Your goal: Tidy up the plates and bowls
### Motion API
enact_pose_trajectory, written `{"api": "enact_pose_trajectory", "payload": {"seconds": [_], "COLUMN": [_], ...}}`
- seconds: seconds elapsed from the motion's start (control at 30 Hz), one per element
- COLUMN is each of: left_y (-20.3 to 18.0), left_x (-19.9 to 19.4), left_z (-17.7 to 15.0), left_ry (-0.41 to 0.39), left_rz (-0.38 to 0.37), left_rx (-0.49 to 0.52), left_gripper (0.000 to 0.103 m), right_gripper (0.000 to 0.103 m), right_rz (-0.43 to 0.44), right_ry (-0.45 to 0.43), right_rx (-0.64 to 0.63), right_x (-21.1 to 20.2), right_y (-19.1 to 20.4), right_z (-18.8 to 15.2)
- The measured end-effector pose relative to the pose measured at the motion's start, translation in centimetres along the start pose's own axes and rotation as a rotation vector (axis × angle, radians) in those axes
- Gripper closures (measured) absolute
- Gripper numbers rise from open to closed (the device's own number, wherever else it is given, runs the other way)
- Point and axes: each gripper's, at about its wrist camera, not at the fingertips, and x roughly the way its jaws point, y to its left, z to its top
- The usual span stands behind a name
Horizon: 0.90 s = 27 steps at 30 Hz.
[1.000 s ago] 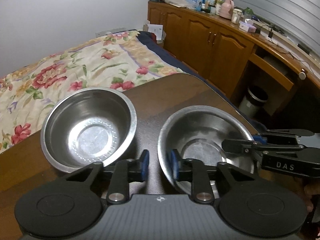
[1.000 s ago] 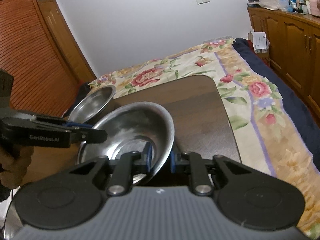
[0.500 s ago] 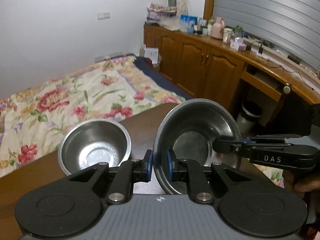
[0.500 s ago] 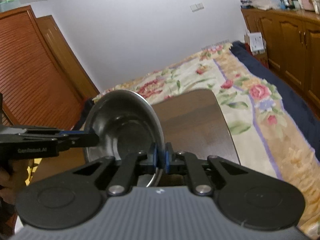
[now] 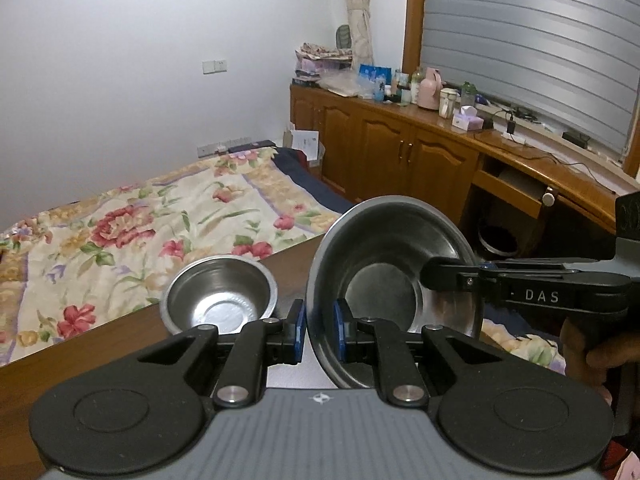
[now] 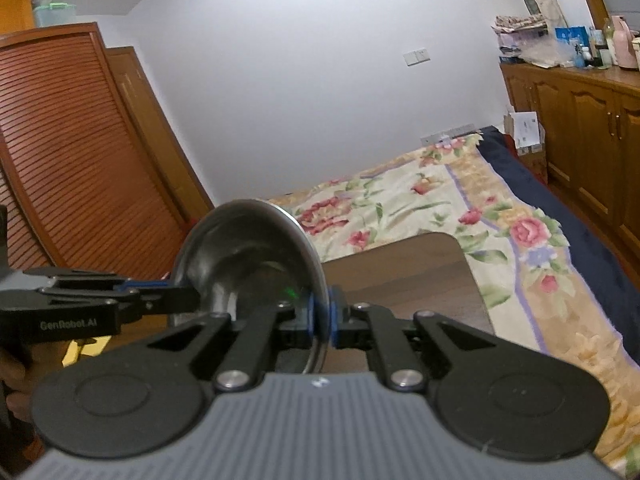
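Above the wooden table (image 5: 100, 356), the large steel bowl (image 5: 384, 276) hangs tilted, clear of the surface. Left gripper (image 5: 319, 330) pinches its near rim, right gripper (image 6: 322, 317) pinches the opposite rim, both clamped tight. Small steel bowl (image 5: 220, 296) sits on the table just left.

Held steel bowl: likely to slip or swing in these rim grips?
Probably slippery: the bowl is polished metal, pinched only at its thin rim by the left gripper and right gripper. Likely stiff and light. Already tilted, it may pivot if one grip loosens.
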Motion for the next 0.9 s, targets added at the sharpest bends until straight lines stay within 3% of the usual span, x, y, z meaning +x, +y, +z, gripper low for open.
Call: {"api": "enact_pose_trajectory", "payload": {"seconds": [0.57,0.9], "left_y": [-0.3,-1.1], "left_x": [-5.7,-6.5], "left_z": [-4.3,-7.6], "left_ry": [-0.035,-0.013], "left_rz": [0.029,0.044], "left_rx": [-0.007,0.001], "left_gripper": [0.09,0.09], "right_gripper": [0.094,0.094], "right_rz": [0.054,0.07], "right_ry": [-0.009,0.024], "right_rx": [-0.023,-0.002], "right_x": [-2.7,-3.4], "right_y": [3.8,4.2], "right_z": [-2.7,-5.5]}}
